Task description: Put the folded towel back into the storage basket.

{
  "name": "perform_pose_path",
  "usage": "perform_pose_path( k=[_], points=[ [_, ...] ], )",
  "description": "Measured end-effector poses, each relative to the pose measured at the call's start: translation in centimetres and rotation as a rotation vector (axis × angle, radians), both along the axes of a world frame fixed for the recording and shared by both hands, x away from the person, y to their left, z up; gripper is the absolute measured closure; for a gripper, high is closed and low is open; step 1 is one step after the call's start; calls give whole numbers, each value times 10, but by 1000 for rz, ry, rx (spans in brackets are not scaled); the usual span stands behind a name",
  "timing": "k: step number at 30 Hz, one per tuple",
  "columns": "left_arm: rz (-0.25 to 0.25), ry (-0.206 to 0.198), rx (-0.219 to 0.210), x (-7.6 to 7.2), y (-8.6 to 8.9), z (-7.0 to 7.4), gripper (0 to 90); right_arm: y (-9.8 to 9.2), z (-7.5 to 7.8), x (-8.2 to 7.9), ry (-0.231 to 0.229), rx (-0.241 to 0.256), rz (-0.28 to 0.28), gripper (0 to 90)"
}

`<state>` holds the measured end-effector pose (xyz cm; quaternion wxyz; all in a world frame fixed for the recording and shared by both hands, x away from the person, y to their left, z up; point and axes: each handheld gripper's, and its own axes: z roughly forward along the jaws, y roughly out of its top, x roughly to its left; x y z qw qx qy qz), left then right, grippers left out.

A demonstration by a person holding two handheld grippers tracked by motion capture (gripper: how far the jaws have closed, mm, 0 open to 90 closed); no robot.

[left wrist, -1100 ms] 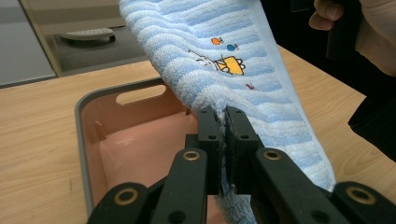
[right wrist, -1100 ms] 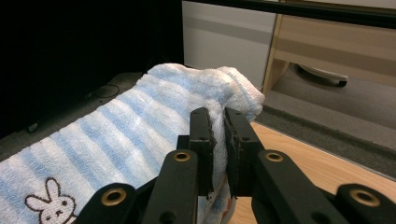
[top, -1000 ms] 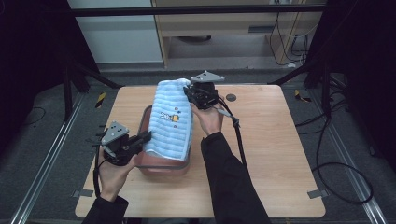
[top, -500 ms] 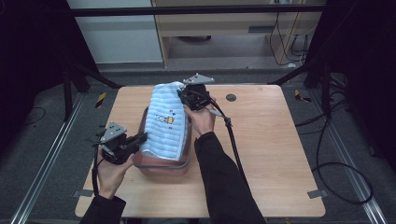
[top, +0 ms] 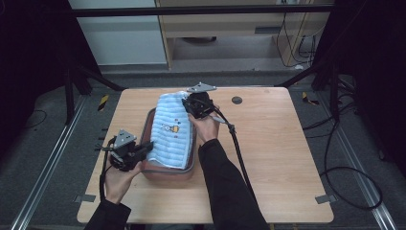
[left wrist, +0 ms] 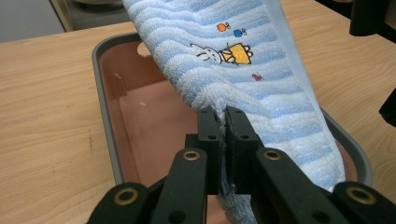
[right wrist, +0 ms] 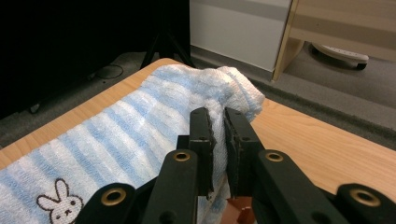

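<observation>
towel point(top: 171, 133) draped over tray point(top: 168, 173), tray on table point(top: 277, 148)

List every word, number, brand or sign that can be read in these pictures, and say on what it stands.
None: no words or numbers can be read.
The towel carries only an embroidered rabbit picture, no letters.
The tray and the table bear no label.

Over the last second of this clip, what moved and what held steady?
The right gripper carried its end of the striped towel toward the table's far edge, while the left gripper shifted slightly away from the person with the near end. Both grippers stayed clamped on the towel, and the tray stayed put on the table.
</observation>
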<state>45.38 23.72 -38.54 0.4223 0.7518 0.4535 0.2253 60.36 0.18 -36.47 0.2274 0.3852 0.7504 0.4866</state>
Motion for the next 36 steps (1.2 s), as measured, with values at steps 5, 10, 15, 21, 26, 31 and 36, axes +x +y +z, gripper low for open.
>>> perform_pose_path(
  k=[5,10,15,21,26,31,36],
  points=[
    [3,16,14,2,-1,-7,858,1,-9,1,10,-14,3,828],
    [7,30,24,3,0,-13,857,3,-17,2,17,-25,11,827],
    [13,43,45,4,-1,-20,858,5,-25,3,28,-26,15,828],
    [17,59,57,4,1,-27,857,7,-36,5,46,-39,18,827],
    [19,72,67,6,-1,-32,857,8,-45,6,59,-47,18,827],
    [23,92,88,8,-3,-37,857,9,-54,8,81,-55,15,825],
    [38,120,104,11,-3,-42,847,12,-64,10,105,-87,25,789]
  ],
)
